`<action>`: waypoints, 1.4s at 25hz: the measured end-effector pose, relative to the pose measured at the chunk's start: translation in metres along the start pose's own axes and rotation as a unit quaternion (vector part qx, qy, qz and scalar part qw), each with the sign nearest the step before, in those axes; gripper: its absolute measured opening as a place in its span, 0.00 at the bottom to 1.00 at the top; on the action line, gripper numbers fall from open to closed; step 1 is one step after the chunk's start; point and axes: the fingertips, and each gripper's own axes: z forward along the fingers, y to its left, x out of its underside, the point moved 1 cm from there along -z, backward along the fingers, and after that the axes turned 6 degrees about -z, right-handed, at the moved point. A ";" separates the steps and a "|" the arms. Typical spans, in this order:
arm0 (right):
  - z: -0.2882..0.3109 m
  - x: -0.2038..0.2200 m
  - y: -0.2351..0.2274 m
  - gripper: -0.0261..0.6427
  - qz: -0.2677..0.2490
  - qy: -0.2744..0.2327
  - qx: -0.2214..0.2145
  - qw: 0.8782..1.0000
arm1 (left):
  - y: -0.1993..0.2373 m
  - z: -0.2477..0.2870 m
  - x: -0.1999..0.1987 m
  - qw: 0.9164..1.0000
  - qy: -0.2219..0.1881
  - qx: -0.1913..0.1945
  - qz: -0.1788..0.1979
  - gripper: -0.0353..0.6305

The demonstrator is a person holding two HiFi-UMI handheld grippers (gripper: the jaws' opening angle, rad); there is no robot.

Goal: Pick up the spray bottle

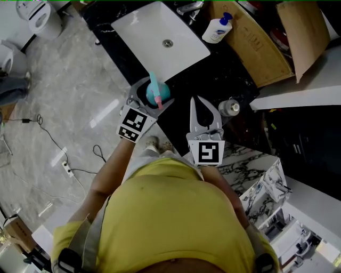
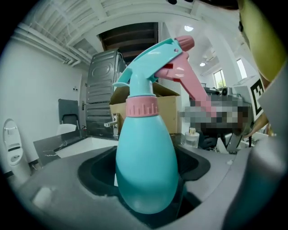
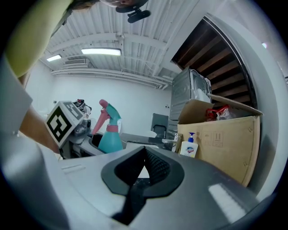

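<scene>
The spray bottle (image 1: 158, 94) is teal with a pink collar and a pink trigger. It stands upright between the jaws of my left gripper (image 1: 154, 89), above the near edge of the black counter (image 1: 184, 85). In the left gripper view the bottle's belly (image 2: 146, 166) fills the gap and both dark pads press on it. My right gripper (image 1: 195, 102) is just to the right over the counter, its fingertips together with nothing between them. The right gripper view shows those closed tips (image 3: 145, 150) and the bottle (image 3: 110, 134) off to the left.
A white sink basin (image 1: 160, 40) is set in the counter beyond the bottle, with a faucet (image 1: 189, 8) behind it. A soap pump bottle (image 1: 217, 29) and an open cardboard box (image 1: 256, 45) are at the back right. A small glass jar (image 1: 229, 107) is right of my right gripper.
</scene>
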 end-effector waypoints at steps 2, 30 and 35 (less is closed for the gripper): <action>-0.002 -0.006 0.001 0.04 -0.002 -0.009 0.002 1.000 | -0.004 -0.007 -0.014 1.000 -0.004 0.002 -0.005 0.64; -0.050 -0.054 -0.031 0.04 -0.003 -0.035 0.063 0.997 | -0.012 -0.114 -0.112 0.988 -0.072 -0.134 -0.016 0.64; -0.051 -0.054 -0.027 0.04 -0.004 -0.037 0.059 0.998 | -0.013 -0.113 -0.111 0.989 -0.069 -0.133 -0.014 0.64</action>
